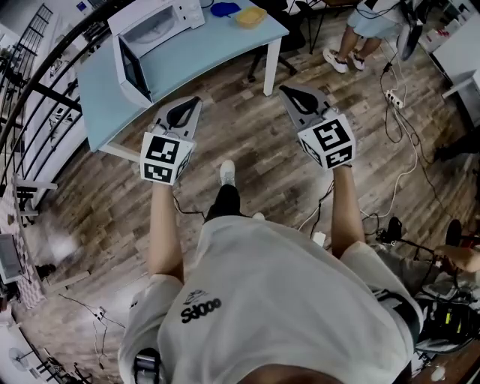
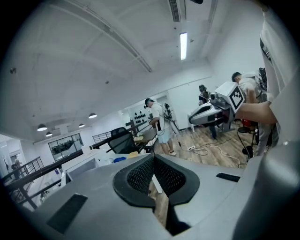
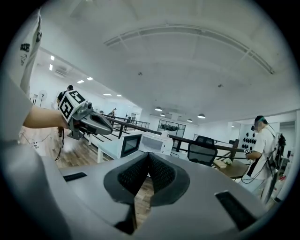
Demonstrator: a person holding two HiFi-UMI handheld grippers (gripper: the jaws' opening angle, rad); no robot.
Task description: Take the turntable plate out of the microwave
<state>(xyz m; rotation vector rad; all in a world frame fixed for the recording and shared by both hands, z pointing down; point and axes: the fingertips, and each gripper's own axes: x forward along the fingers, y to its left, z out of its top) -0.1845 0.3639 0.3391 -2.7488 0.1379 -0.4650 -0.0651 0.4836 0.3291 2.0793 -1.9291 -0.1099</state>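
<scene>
Hands first: the person is holding both arms stretched out ahead, bare forearms running roughly side by side, with the left gripper (image 1: 189,109) and right gripper (image 1: 296,97) hanging over the wooden floor (image 1: 247,135), short of the light blue counter (image 1: 97,97). Both are pointing forward and only slightly downward, marker cubes facing up at the head camera. The left gripper is lining up near the counter's front edge, while the right one is sitting off to the side, aimed past the counter's leg. In the left gripper view, the fingers (image 2: 140,176) are sitting pressed together at the tips with nothing between them, just floor showing below the pads. Same deal in the right gripper view: its fingers (image 3: 161,174) are meeting along the middle line and gripping nothing. The microwave (image 1: 154,37) is standing on the counter, well apart from both grippers, its door (image 1: 133,71) hanging open toward the left of the head view. A pale oval inside the cavity is looking like the turntable plate (image 1: 160,30), lying in the microwave, though it's small and hard to be sure about. A blue dish (image 1: 223,9) and a yellow container (image 1: 250,16) are sitting near the counter's far end. Another person (image 1: 360,26) is standing beyond the counter, and cables (image 1: 405,142) are trailing across the floor on the right.
</scene>
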